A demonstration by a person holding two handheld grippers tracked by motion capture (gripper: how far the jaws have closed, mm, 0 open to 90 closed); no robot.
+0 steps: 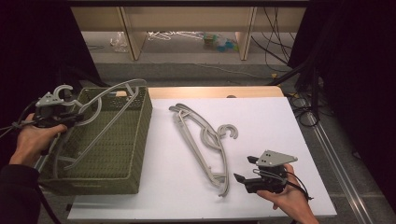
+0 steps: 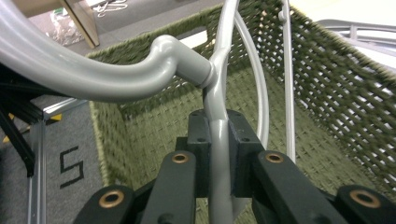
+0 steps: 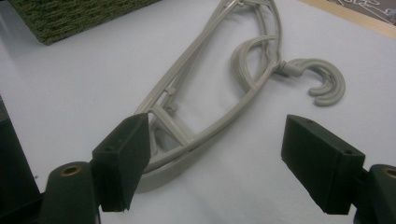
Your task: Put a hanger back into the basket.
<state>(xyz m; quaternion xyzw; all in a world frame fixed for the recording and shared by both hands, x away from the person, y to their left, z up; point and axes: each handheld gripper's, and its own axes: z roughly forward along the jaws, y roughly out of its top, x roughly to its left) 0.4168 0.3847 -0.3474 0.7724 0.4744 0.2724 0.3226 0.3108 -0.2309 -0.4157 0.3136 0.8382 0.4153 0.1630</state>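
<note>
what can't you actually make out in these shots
- Number of hangers in the pile on the table: high view, they overlap and are small; at least two.
- Lower end of the held hanger: left gripper view, the left gripper pads cover it and the bottom edge cuts it off.
- Basket floor near the person: high view, its front wall hides it.
- Clutter under the far shelf: high view, too small.
- Right gripper: nothing hidden, jaws apart.

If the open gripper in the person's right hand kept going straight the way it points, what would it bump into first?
Most likely the grey hangers lying on the white table; the right gripper points straight at their near end, jaws wide open.
</note>
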